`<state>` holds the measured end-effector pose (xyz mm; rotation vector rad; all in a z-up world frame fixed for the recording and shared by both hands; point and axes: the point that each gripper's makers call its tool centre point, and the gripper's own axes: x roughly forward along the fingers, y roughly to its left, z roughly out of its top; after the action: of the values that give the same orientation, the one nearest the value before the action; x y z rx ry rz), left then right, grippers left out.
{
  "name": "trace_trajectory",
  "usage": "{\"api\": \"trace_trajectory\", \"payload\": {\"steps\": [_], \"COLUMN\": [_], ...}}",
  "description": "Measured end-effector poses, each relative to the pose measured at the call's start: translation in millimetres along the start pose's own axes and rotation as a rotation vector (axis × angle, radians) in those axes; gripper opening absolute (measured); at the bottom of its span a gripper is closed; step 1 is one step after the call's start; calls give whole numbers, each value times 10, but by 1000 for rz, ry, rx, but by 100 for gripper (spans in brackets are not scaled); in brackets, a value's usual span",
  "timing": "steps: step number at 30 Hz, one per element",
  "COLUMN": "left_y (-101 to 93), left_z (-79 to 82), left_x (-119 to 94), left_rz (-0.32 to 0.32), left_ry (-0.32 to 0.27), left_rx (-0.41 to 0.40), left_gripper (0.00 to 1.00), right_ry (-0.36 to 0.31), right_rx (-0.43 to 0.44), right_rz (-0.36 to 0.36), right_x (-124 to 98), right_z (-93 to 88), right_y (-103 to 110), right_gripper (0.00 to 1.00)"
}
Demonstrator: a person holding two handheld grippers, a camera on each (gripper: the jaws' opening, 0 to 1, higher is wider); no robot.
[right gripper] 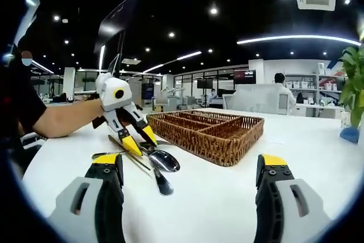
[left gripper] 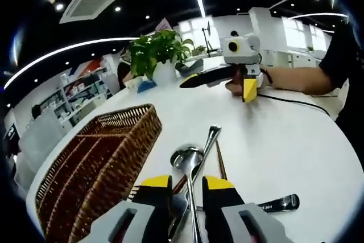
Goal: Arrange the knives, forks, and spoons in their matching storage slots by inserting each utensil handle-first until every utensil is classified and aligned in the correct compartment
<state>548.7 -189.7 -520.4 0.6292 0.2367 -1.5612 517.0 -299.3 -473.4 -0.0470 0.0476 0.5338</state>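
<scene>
None of the utensils sit in the woven wicker tray (right gripper: 213, 132) yet; silver spoons (left gripper: 187, 157) lie beside it on the white surface (left gripper: 284, 152). My left gripper (left gripper: 187, 186) straddles one, jaws narrowly apart; my right gripper (right gripper: 190, 169) hangs wide open.

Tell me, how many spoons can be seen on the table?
1 clear spoon, lying bowl-up in the pile beside the wicker basket, between the left gripper's jaws. It appears as well in the right gripper view. Other utensils overlap there, so more may be hidden.
</scene>
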Motion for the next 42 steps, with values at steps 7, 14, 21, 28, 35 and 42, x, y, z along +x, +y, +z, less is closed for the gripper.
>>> {"api": "trace_trajectory", "payload": {"steps": [7, 14, 21, 28, 35, 42], "left_y": [-38, -51, -57, -67, -76, -76], "left_z": [-51, -33, -23, 6, 152, 264], "left_x": [50, 87, 89, 93, 32, -36], "left_rz": [-8, -6, -11, -9, -9, 3], "left_ry": [30, 30, 25, 14, -52, -96], "left_rx": [23, 64, 52, 83, 75, 90], "left_gripper": [12, 5, 3, 2, 1, 1], "right_ry": [3, 5, 7, 10, 13, 13], "right_rx": [-3, -5, -6, -11, -4, 17], "right_rz": [0, 0, 1, 8, 21, 50], "right_x": [0, -3, 3, 10, 15, 15], "right_z": [-10, -14, -19, -23, -28, -24], "right_y": [-5, -7, -8, 13, 39, 103], "right_gripper": [100, 100, 100, 100, 100, 95]}}
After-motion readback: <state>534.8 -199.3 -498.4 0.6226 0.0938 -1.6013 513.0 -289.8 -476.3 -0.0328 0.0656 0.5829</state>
